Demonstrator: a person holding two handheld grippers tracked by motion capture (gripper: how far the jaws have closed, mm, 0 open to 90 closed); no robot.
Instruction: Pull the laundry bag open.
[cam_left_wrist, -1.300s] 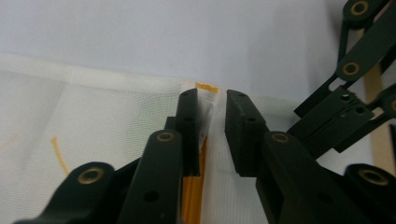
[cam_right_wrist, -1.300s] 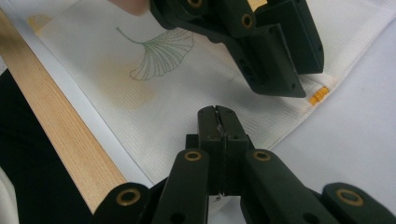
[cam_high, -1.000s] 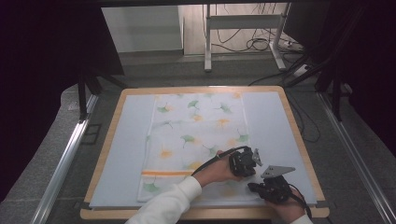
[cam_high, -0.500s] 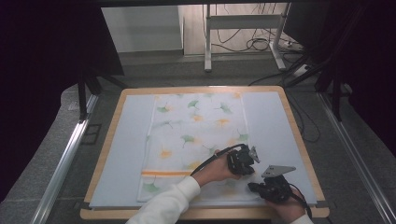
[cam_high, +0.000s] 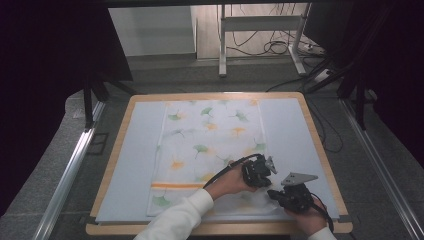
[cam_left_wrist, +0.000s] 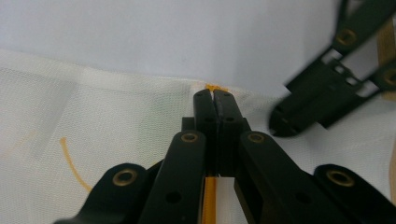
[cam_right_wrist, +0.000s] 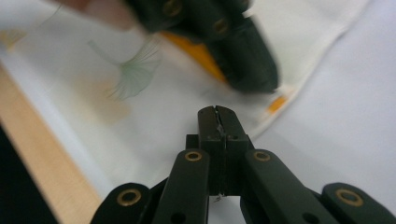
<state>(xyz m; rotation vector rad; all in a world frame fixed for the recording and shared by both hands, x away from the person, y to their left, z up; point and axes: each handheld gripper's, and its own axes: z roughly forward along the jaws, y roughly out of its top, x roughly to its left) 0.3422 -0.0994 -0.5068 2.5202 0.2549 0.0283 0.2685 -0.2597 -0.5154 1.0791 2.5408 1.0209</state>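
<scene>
A: Where is the cloth (cam_high: 210, 150)?

B: It lies flat on the pale mat (cam_high: 135, 165), in the middle, between the 2 bare side strips of the mat.

A: And the 2 grippers?

B: Both are at the cloth's near right corner. The left gripper (cam_left_wrist: 214, 99) has its jaws pressed together over the cloth's edge, near the orange stripe (cam_high: 177, 185). I cannot tell if it pinches fabric. The right gripper (cam_right_wrist: 217, 113) is closed too, just beside it.

Left hand-held gripper (cam_left_wrist: 214, 95) and right hand-held gripper (cam_right_wrist: 217, 112) (close together) clamped.
</scene>
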